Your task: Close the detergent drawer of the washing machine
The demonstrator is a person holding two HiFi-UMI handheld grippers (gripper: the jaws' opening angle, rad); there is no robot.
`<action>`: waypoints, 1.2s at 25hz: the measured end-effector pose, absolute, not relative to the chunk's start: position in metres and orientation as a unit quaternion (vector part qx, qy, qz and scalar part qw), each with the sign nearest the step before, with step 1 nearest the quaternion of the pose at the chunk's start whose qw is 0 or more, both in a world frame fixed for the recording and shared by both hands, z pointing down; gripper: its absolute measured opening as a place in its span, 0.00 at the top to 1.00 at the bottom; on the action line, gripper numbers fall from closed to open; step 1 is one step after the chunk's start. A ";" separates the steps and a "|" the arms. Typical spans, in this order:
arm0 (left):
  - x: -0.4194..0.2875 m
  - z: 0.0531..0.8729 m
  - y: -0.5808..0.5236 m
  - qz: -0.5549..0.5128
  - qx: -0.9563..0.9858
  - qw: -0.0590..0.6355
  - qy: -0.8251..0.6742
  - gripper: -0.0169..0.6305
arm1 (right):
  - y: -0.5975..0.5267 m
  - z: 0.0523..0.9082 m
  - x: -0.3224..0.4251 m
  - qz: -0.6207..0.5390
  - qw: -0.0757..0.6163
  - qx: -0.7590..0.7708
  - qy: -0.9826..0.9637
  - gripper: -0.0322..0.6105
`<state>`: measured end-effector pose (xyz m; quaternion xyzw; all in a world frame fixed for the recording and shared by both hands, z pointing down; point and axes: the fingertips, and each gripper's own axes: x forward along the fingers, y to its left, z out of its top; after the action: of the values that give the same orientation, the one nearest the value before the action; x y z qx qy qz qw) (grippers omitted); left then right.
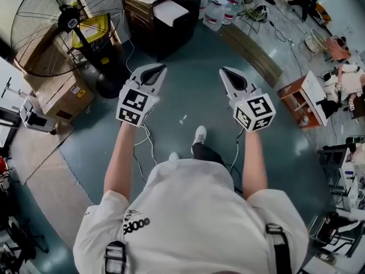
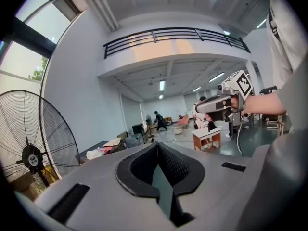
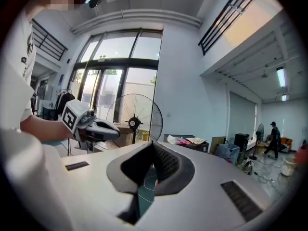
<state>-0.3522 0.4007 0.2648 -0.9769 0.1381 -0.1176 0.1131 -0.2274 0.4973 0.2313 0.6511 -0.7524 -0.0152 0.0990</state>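
Observation:
No washing machine or detergent drawer shows in any view. In the head view the person holds both grippers out at about chest height over a teal floor, side by side and apart. The left gripper (image 1: 155,68) has its dark jaws pressed together with nothing between them, as its own view confirms (image 2: 158,147). The right gripper (image 1: 227,71) is likewise shut and empty (image 3: 153,147). Each gripper also shows in the other's view: the right gripper (image 2: 217,103) held level by a hand, and the left gripper (image 3: 98,126) in front of the windows.
A large floor fan (image 1: 63,24) stands at the far left beside a cardboard box (image 1: 60,96). A dark table (image 1: 165,16) with papers lies ahead. A small orange-brown table (image 1: 296,99) is to the right, and cables trail on the floor. People walk far back in the hall.

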 end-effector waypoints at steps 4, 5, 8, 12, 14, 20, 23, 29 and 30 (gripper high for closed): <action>-0.345 0.270 0.382 -0.121 -0.975 0.113 0.146 0.95 | 0.478 0.233 -0.217 -0.010 0.078 0.644 -0.761 0.95; -0.342 0.271 0.376 -0.122 -0.975 0.114 0.148 0.95 | 0.473 0.234 -0.213 -0.011 0.081 0.643 -0.762 0.95; -0.328 0.271 0.357 -0.127 -0.973 0.114 0.158 0.95 | 0.454 0.235 -0.192 -0.015 0.084 0.643 -0.761 0.95; -0.295 0.273 0.327 -0.137 -0.969 0.114 0.169 0.95 | 0.422 0.239 -0.148 -0.025 0.084 0.644 -0.760 0.95; -0.278 0.277 0.309 -0.145 -0.968 0.110 0.175 0.95 | 0.401 0.244 -0.126 -0.027 0.084 0.641 -0.763 0.95; -0.207 0.278 0.254 -0.154 -0.964 0.105 0.190 0.95 | 0.339 0.252 -0.051 -0.016 0.079 0.630 -0.772 0.95; -0.169 0.280 0.229 -0.159 -0.962 0.102 0.199 0.95 | 0.309 0.256 -0.009 -0.012 0.087 0.625 -0.776 0.95; -0.101 0.290 0.175 -0.168 -0.956 0.081 0.227 0.95 | 0.253 0.262 0.070 -0.007 0.091 0.613 -0.785 0.95; -0.091 0.291 0.168 -0.170 -0.954 0.079 0.233 0.95 | 0.244 0.263 0.082 -0.010 0.093 0.614 -0.784 0.95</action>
<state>-0.0914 0.1676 0.2910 -0.9542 0.2330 -0.1699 0.0793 0.0822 0.2445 0.2632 0.6136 -0.7841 -0.0096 0.0927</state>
